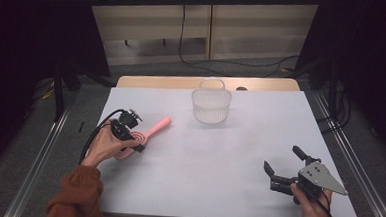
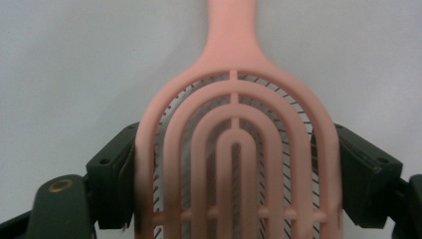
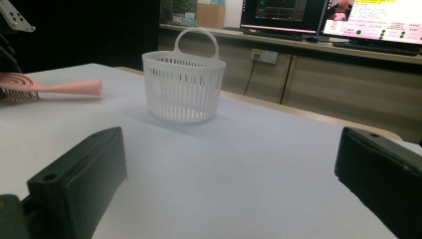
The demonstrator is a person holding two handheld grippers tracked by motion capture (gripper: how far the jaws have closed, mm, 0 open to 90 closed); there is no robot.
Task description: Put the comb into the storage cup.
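A pink hairbrush (image 1: 152, 130) lies on the white table (image 1: 218, 160) at the left, its handle pointing toward the far right. My left gripper (image 1: 129, 141) comes down over the brush's head from above. In the left gripper view the two black jaws press against both sides of the ribbed pink hairbrush head (image 2: 234, 149), with the left gripper (image 2: 234, 174) shut on it. My right gripper (image 1: 281, 158) rests low near the front right of the table, jaws wide apart, nothing between them. The right gripper (image 3: 229, 164) looks toward the hairbrush (image 3: 59, 87).
A white slatted basket (image 1: 211, 107) with a handle stands upright at the far middle of the table, seen as the basket (image 3: 183, 89) ahead of the right gripper. Dark frames and rails flank the table. Monitors sit on a bench beyond.
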